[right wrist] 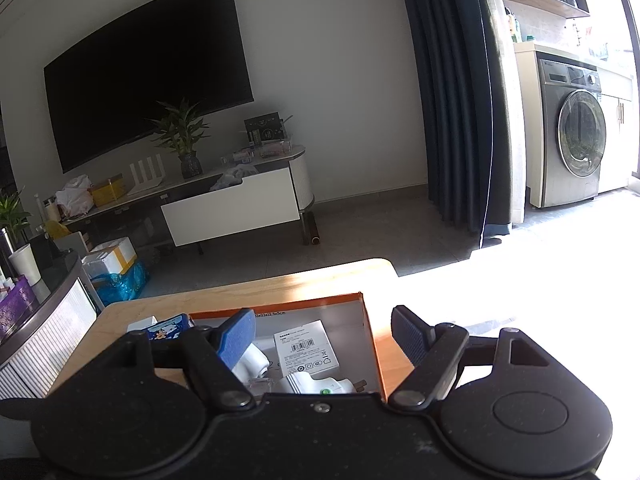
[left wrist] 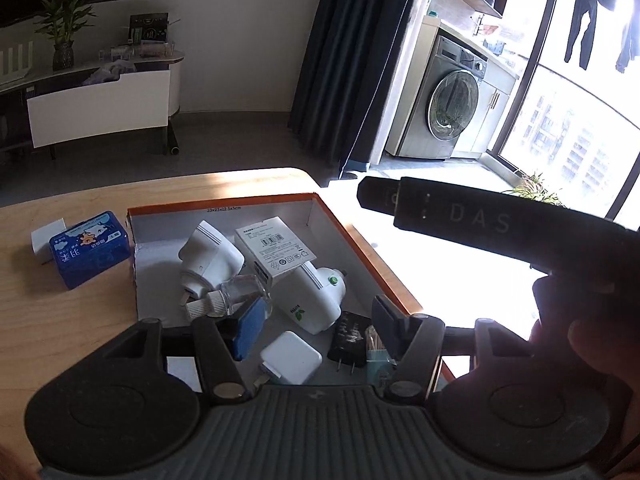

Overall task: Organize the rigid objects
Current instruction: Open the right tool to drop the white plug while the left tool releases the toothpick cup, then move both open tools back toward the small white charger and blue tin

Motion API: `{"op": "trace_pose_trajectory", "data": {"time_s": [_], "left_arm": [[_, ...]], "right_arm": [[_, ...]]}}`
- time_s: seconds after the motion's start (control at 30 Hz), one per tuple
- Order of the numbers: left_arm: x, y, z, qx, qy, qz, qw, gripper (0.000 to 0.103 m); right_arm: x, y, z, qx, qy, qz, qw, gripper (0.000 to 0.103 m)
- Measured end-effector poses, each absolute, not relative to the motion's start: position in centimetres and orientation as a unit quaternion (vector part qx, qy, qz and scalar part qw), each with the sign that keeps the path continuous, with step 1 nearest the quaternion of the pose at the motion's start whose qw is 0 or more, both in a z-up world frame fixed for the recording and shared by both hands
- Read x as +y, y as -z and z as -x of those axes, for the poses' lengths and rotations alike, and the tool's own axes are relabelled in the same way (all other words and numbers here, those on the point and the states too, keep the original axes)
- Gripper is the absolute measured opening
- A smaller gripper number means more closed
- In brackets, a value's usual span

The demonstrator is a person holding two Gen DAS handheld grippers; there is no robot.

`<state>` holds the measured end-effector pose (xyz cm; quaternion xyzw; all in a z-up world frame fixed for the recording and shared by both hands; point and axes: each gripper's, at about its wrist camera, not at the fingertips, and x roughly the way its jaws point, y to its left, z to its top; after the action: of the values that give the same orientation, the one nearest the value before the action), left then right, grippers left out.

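Observation:
An orange-rimmed cardboard box [left wrist: 352,236] sits on the wooden table [left wrist: 80,320]. It holds two white plug-in devices [left wrist: 210,258] [left wrist: 314,298], a clear small bottle [left wrist: 228,296], a white labelled carton [left wrist: 276,250], a white charger [left wrist: 290,356] and a black charger [left wrist: 350,336]. My left gripper [left wrist: 316,328] is open and empty, hovering over the box. My right gripper [right wrist: 326,334] is open and empty above the box [right wrist: 370,344]; its black body [left wrist: 492,224] shows in the left wrist view at the right. A blue box [left wrist: 90,248] and a small white box [left wrist: 46,240] lie left of the cardboard box.
The table's far edge [left wrist: 248,174] and right side are in bright sunlight. Beyond are a TV stand [right wrist: 228,204], dark curtain [right wrist: 452,92], washing machine [right wrist: 572,132] and a low round-fronted cabinet [right wrist: 44,320] at the left.

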<state>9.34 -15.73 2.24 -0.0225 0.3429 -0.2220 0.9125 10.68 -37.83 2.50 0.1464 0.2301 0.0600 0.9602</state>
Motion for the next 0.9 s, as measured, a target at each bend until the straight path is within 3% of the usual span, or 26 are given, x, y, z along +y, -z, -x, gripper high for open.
{"op": "trace_pose_trajectory", "data": {"time_s": [0.9], "left_arm": [[-2.8, -3.8, -9.5, 0.345, 0.046, 0.06, 0.935, 0.071]], "right_arm": [[-27.1, -2.6, -12.3, 0.27, -0.16, -0.102, 0.944, 0.09]]}}
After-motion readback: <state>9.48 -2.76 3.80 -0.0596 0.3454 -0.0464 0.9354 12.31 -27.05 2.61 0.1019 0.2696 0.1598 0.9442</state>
